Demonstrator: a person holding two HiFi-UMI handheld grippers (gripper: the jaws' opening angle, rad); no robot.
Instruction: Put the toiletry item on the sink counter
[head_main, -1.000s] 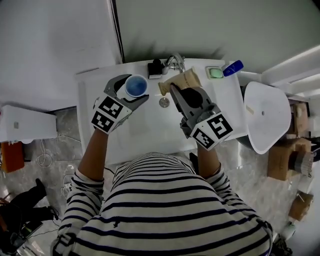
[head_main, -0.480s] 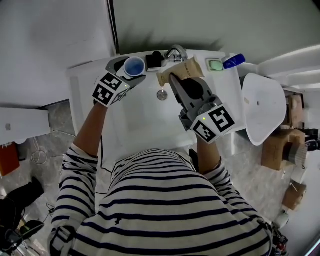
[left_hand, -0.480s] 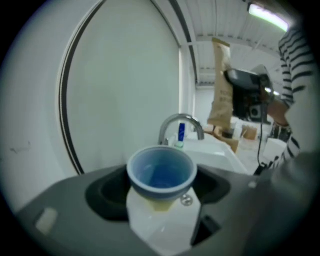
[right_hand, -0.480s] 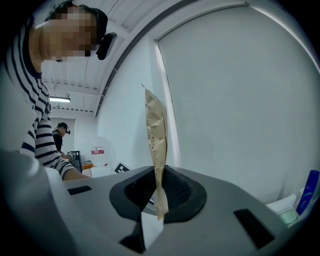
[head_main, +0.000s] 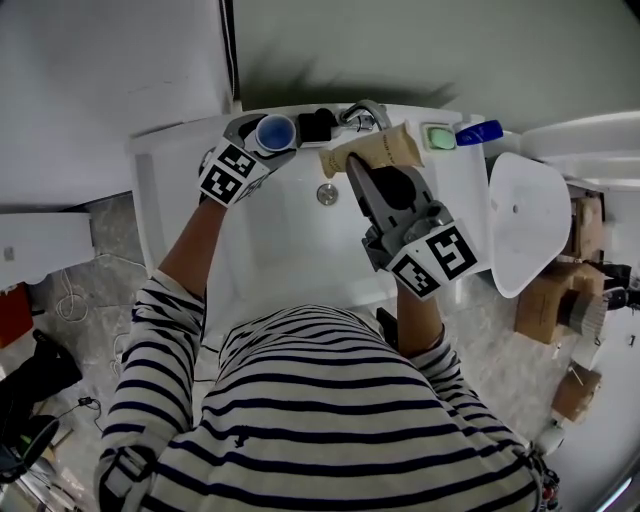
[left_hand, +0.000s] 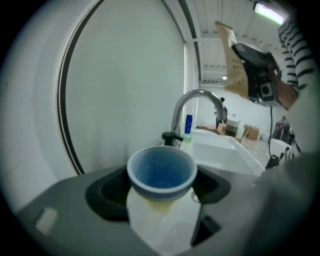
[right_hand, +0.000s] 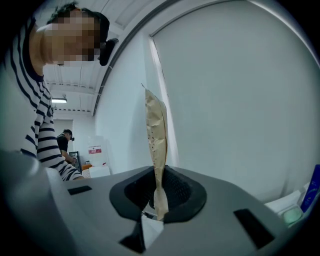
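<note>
Blue cup (head_main: 274, 132) | clasped by left gripper (head_main: 266, 142) | back edge of sink counter (head_main: 175, 175), left of faucet (head_main: 365, 112) || brown paper pouch (head_main: 388, 150) | pinched by right gripper (head_main: 357, 166) | over basin's back edge

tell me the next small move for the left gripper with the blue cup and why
Probably lower the left gripper until the blue cup sits on the counter ledge left of the faucet, then open the jaws. The cup is upright in its grip over that ledge.
</note>
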